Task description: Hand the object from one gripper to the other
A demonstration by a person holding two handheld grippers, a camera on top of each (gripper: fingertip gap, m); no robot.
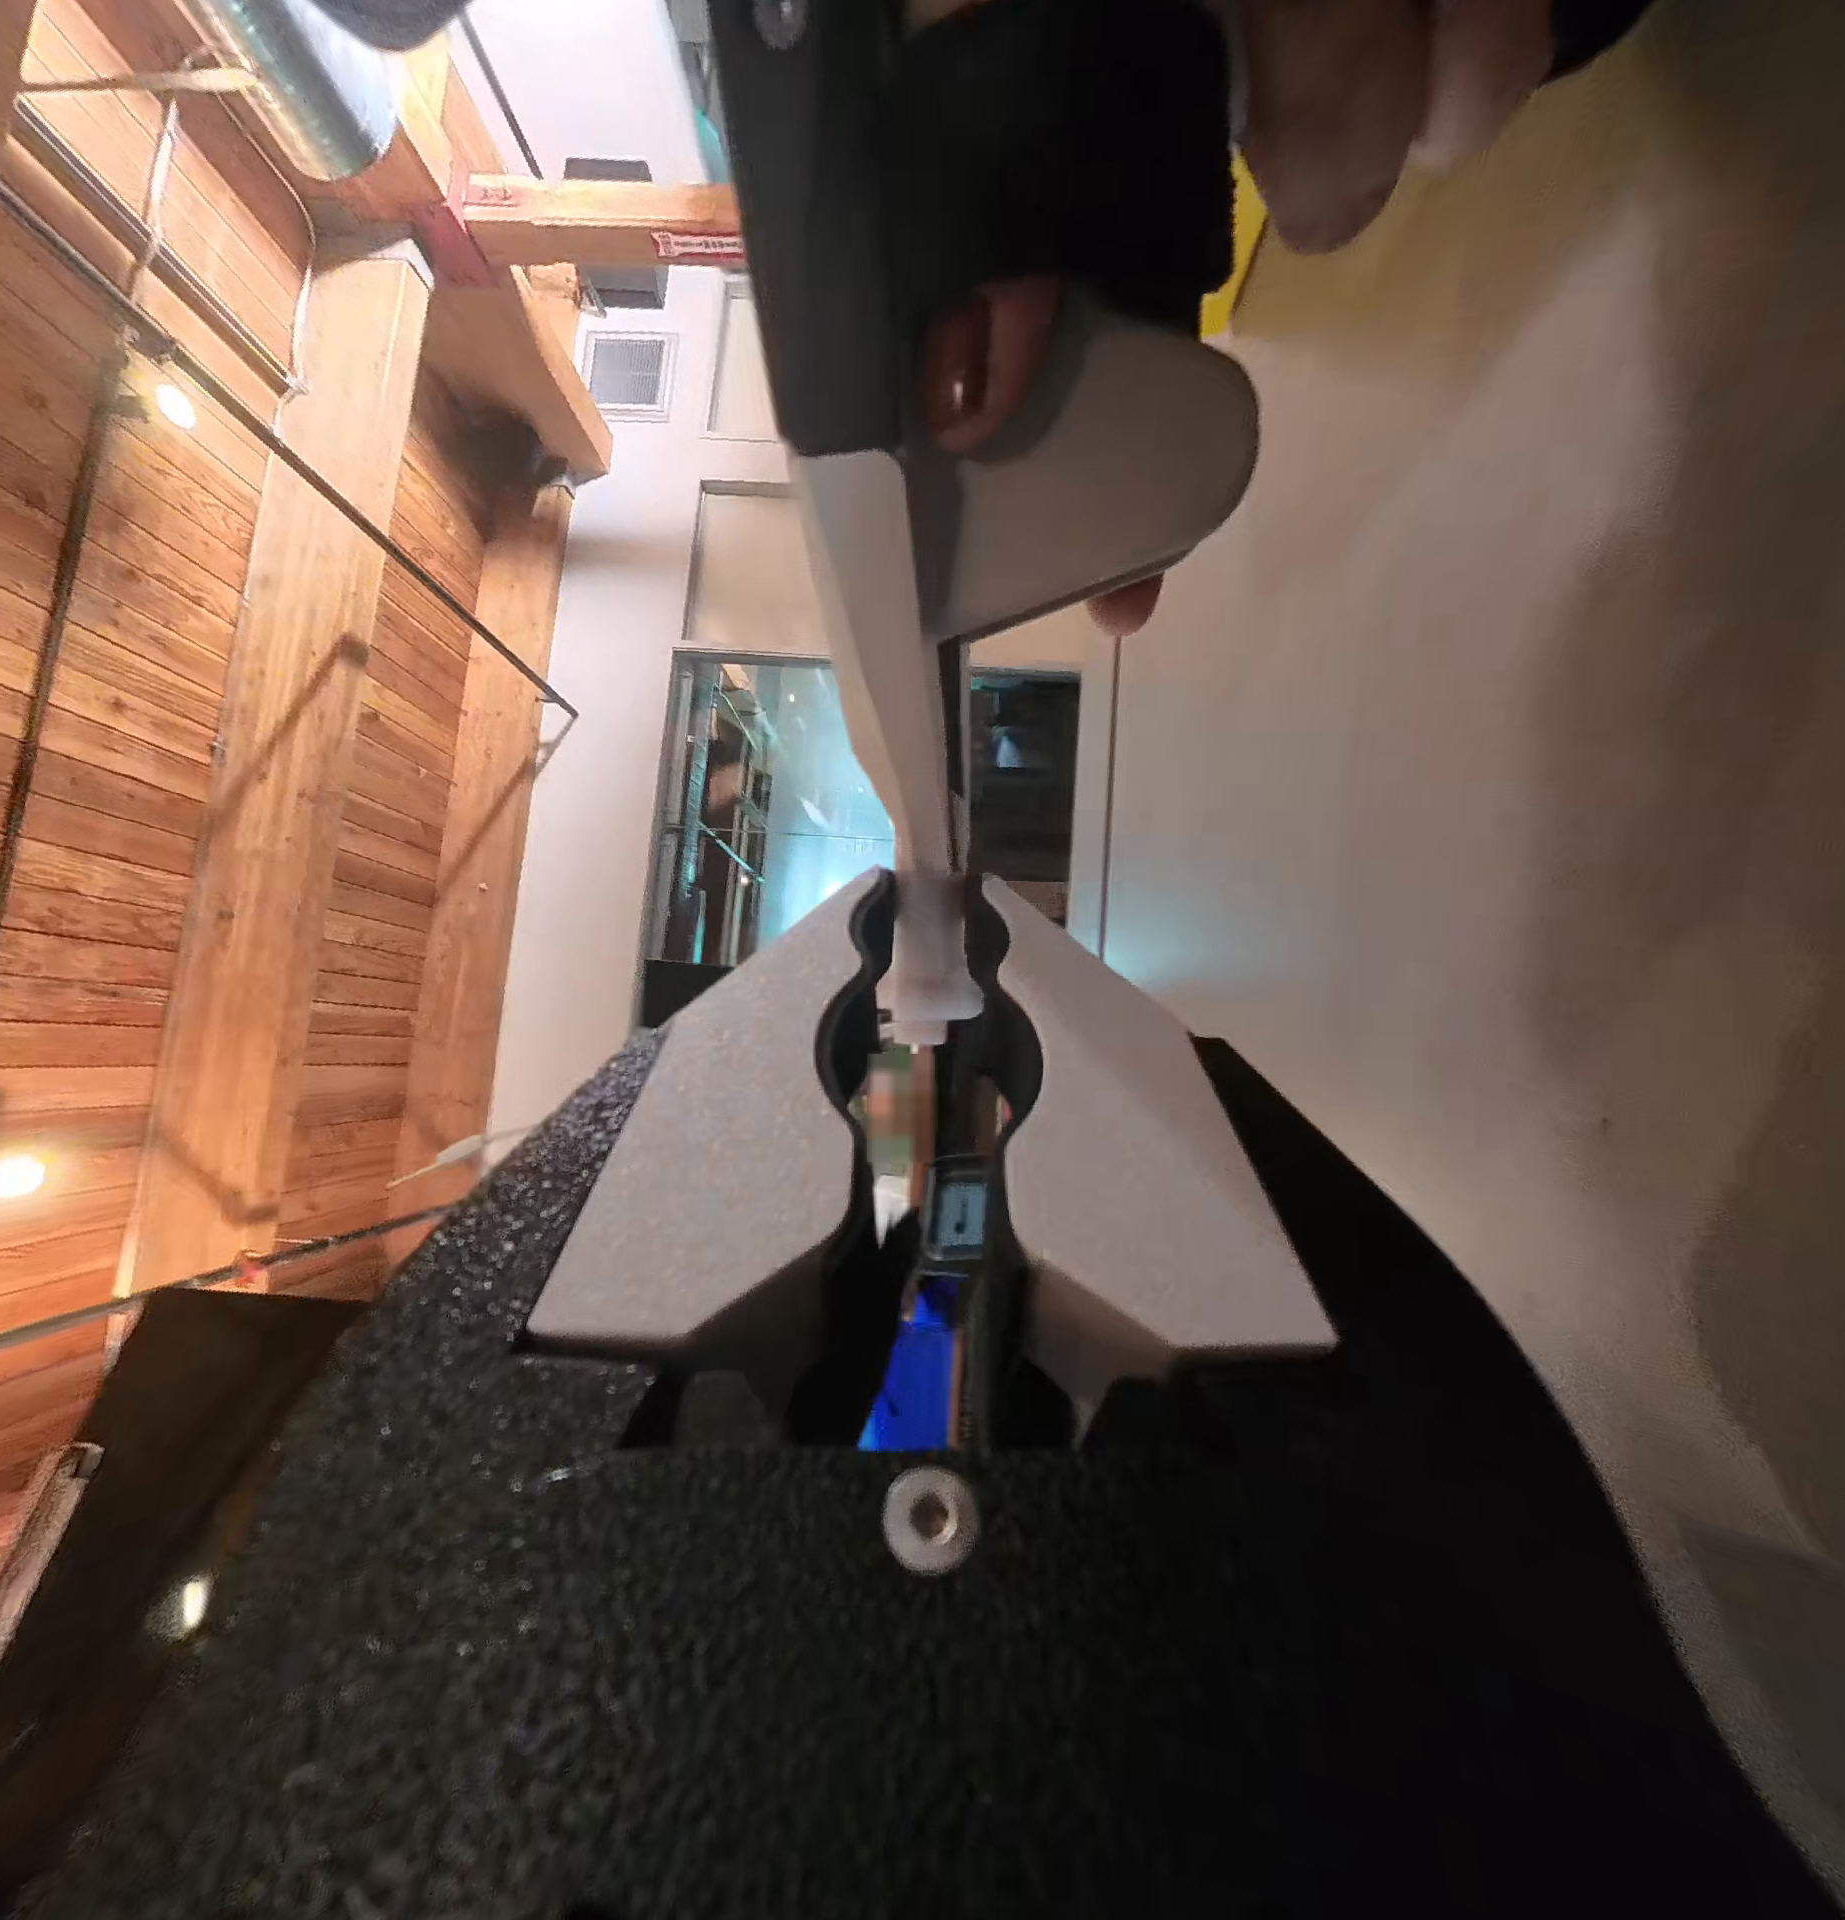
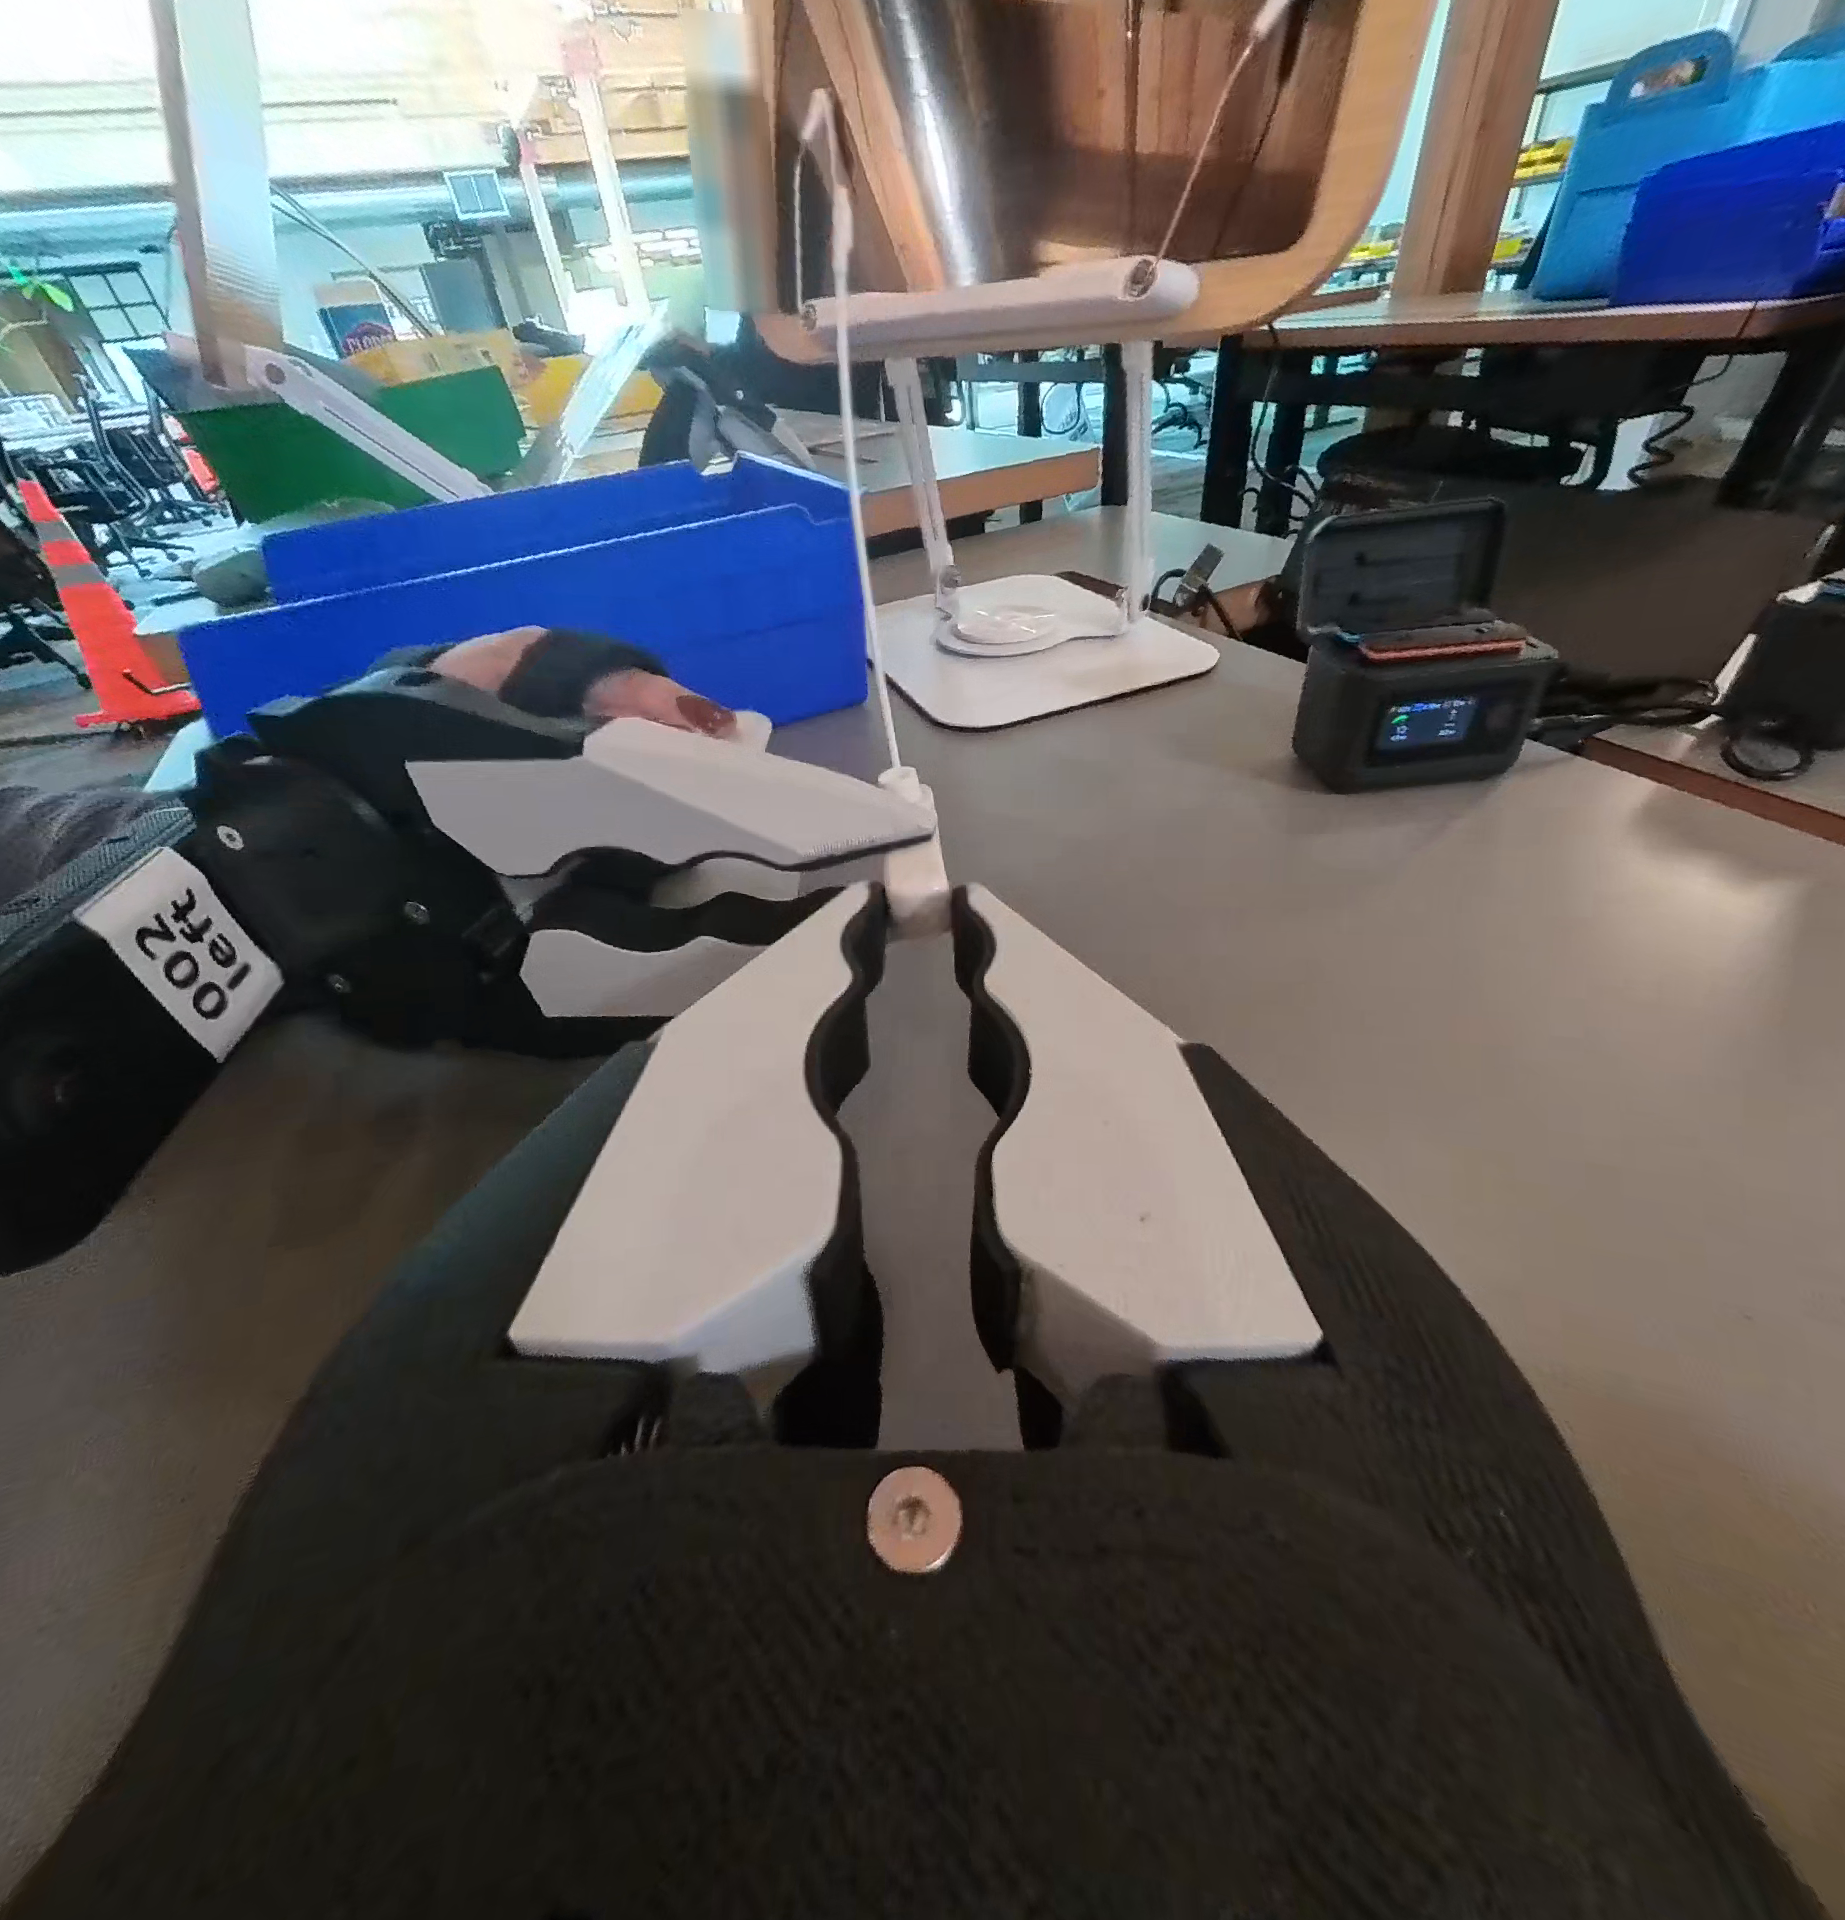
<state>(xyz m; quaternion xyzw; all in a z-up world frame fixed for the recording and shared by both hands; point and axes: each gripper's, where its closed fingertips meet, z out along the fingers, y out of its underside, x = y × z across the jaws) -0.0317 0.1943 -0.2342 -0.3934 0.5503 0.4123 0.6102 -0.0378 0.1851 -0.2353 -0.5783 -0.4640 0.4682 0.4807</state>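
- The object (image 2: pixel 916 891) is a small white plug-like piece with a thin white cable (image 2: pixel 858 499) rising from it; it sits at the very tips of both grippers, above the grey surface (image 2: pixel 1417 987).
- The right gripper (image 2: pixel 918 906) has its jaws drawn in on the lower, blocky end of the object; both tips press against its sides, while the wavy black pads behind the tips stand apart with the surface showing between them.
- The left gripper (image 2: pixel 913 836) comes in from the left, lying on its side, and its upper tip touches the top of the object, where the cable leaves it. From the right wrist view its jaws look nearly closed there.
- In the left wrist view the left gripper (image 1: pixel 933 904) has the white piece (image 1: pixel 928 956) lying between its tips, with little or no gap on either side; whether it truly clamps I cannot tell.
- A hand (image 2: pixel 606 686) in a black strap holds the left gripper's body.
- Behind them on the surface: a blue bin (image 2: pixel 544 623), a white stand (image 2: pixel 1043 655) with a flat base, and a dark case (image 2: pixel 1417 686) with a small lit screen, well apart to the right.
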